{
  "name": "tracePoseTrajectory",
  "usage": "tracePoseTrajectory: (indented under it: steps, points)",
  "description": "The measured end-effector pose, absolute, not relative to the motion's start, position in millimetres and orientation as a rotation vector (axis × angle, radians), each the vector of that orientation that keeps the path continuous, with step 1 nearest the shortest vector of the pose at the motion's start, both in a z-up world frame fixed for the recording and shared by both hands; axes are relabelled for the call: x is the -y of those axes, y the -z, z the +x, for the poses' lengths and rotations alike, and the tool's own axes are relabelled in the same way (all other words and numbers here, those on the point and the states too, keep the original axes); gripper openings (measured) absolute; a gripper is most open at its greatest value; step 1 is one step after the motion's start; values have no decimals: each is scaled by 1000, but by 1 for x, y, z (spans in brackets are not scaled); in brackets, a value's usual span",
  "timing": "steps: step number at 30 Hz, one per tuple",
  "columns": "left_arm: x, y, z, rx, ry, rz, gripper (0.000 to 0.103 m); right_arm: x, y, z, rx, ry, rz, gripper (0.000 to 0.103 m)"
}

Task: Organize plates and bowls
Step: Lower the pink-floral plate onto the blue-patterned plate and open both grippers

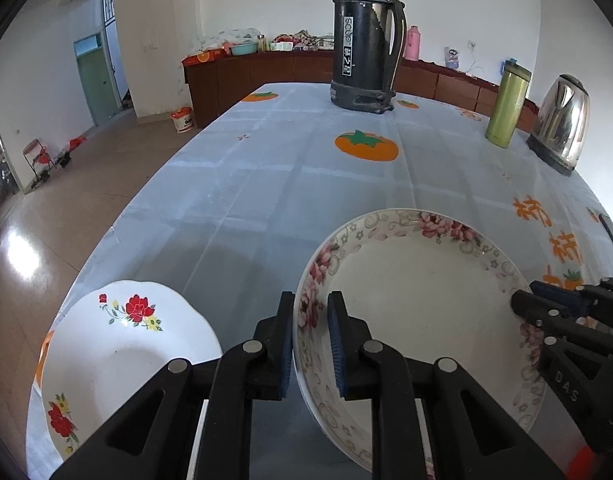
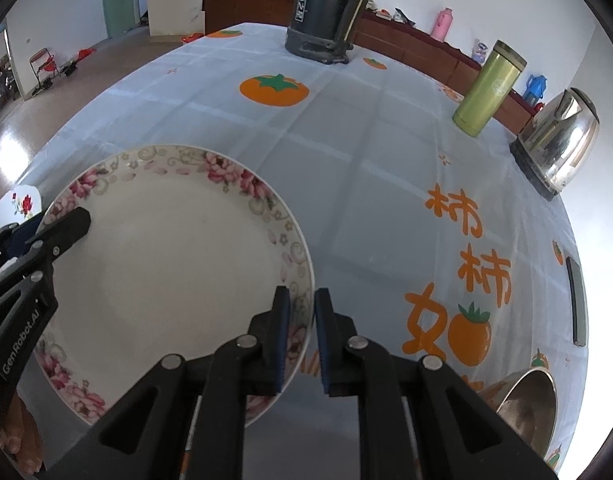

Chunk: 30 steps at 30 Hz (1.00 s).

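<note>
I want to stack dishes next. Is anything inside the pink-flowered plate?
The pink-flowered plate shows a bare white well, no food or other dish. Both grippers' jaws clamp its rim on opposite sides and cover small parts of it.

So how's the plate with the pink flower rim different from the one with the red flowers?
The pink-rimmed plate has a band of pink blooms and grey scrolls all round its rim; the red-flower plate has only scattered red and yellow sprigs. The left gripper and right gripper each clamp the pink-rimmed plate's edge; the red-flower plate lies untouched. Both are white inside.
</note>
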State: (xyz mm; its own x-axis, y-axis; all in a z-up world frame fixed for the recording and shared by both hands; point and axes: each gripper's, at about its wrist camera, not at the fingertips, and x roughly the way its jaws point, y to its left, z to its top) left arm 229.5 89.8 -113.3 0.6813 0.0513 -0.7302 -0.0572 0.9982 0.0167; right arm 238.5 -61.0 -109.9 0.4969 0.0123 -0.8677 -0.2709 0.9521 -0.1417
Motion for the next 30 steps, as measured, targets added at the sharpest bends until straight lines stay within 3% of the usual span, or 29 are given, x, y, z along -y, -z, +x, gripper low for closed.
tracePoseTrajectory:
  steps: [30]
  points:
    - [-89,118,228,-847,-78,-12,18,65,112,236,-1066,-196,-246,19]
